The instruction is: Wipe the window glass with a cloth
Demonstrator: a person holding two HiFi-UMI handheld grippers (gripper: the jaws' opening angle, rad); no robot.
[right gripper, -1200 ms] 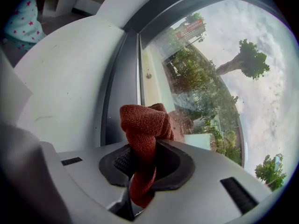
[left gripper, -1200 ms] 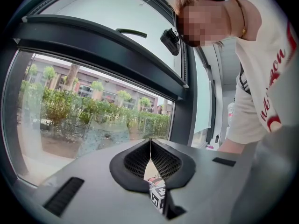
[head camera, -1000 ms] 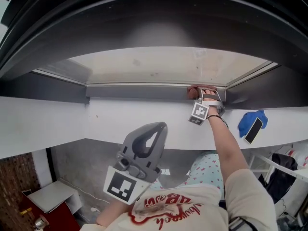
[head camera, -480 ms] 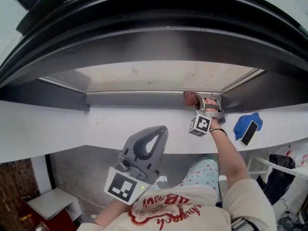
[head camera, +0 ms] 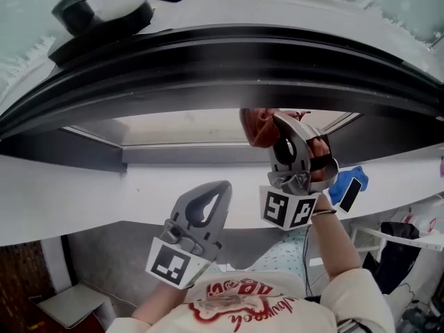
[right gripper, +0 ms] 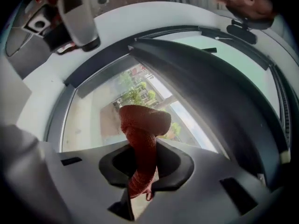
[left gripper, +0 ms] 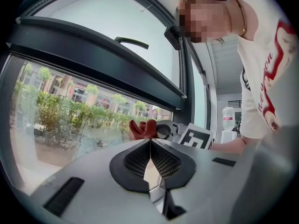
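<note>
Up near dark window frame: right gripper (head camera: 267,129) clamps bunched red cloth (head camera: 254,126), close to glass (head camera: 180,126), contact unclear. Left gripper (head camera: 220,187) pinched together, empty, low by sill (head camera: 83,186). Best: press cloth flat, overlapping strokes, firm clamp.

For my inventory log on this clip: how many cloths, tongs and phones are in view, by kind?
Cloths: 2, the red cloth and the blue cloth
Tongs: 2, the left tongs and the right tongs
Phone: 1
Total: 5
</note>
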